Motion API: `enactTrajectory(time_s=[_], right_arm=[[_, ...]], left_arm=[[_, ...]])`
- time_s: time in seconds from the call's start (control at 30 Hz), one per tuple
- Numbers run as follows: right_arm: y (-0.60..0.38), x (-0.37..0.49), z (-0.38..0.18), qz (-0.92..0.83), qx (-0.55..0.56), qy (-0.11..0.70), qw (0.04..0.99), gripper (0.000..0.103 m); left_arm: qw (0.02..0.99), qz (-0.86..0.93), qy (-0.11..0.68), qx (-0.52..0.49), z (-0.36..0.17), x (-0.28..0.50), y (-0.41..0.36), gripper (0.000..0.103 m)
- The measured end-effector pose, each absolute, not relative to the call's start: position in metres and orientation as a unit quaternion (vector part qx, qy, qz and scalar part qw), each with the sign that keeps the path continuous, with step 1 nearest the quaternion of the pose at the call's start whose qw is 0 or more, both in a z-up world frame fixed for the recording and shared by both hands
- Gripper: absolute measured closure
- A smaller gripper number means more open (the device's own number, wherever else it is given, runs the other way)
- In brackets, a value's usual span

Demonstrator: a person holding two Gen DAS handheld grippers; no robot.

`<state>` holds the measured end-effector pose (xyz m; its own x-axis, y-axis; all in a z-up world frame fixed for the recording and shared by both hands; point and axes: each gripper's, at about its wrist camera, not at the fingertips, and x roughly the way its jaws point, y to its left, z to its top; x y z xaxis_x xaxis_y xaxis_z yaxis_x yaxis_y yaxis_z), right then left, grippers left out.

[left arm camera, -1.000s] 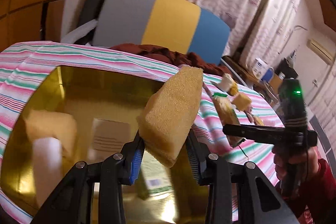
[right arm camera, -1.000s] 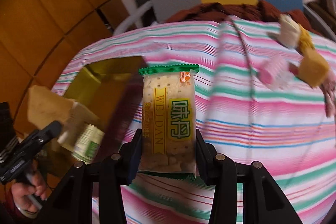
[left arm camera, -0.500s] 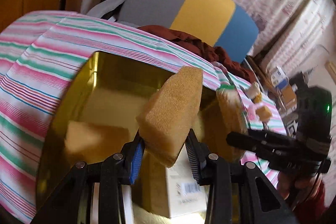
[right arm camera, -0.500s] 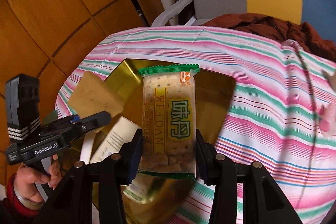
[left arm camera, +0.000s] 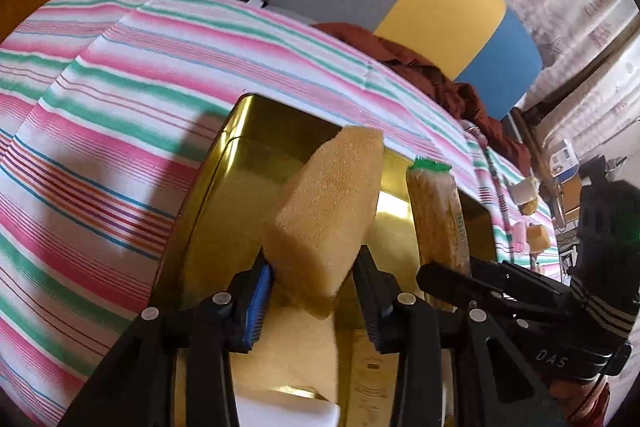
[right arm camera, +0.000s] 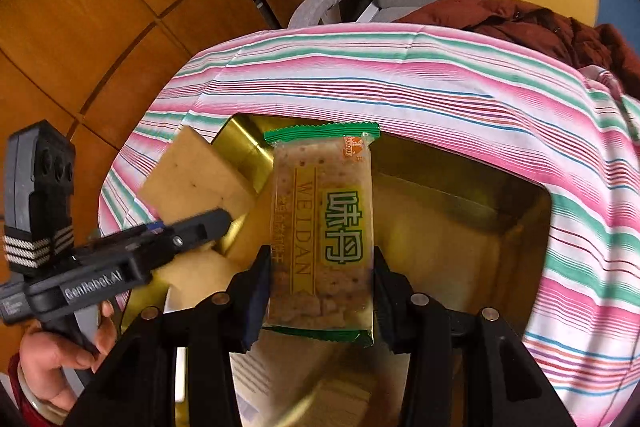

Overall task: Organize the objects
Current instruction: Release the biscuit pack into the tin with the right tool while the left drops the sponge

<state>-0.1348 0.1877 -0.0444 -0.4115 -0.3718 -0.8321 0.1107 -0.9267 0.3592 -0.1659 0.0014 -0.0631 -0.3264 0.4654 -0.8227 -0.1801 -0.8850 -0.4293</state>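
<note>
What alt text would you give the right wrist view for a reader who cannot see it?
The right claw grips a cracker packet with green lettering upright above an open gold tin on a pink and green striped cloth. At left, a hand holds the left claw, its jaws opening around a yellow sponge.

My two loads crowd the gold tin (right arm camera: 460, 227) side by side; its right half lies open, boxes (right arm camera: 256, 375) cover the near floor, striped tabletop (left arm camera: 120, 107) is free.
</note>
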Motion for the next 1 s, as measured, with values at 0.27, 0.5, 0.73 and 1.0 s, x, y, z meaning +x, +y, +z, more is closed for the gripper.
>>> enactTrajectory(time_s=[0.27,0.5,0.73,1.0], right_arm=[[0.176,-0.148,-0.047,-0.832,0.512,-0.146,0.154,0.045],[0.178,-0.134,-0.038,-0.838,0.504,-0.137,0.159,0.044],[0.178,-0.112,-0.022,-0.853,0.483,-0.113,0.16,0.042],[0.185,-0.086,-0.004,-0.873,0.46,-0.08,0.143,0.04]], left_arm=[[0.163,0.824,-0.132,-0.526,-0.051,-0.16,-0.014,0.03],[0.121,0.857,-0.159,-0.475,-0.035,-0.14,-0.03,0.028],[0.109,0.87,-0.174,-0.448,-0.028,-0.109,-0.03,0.028],[0.123,0.875,-0.165,-0.439,-0.027,-0.08,-0.01,0.028]])
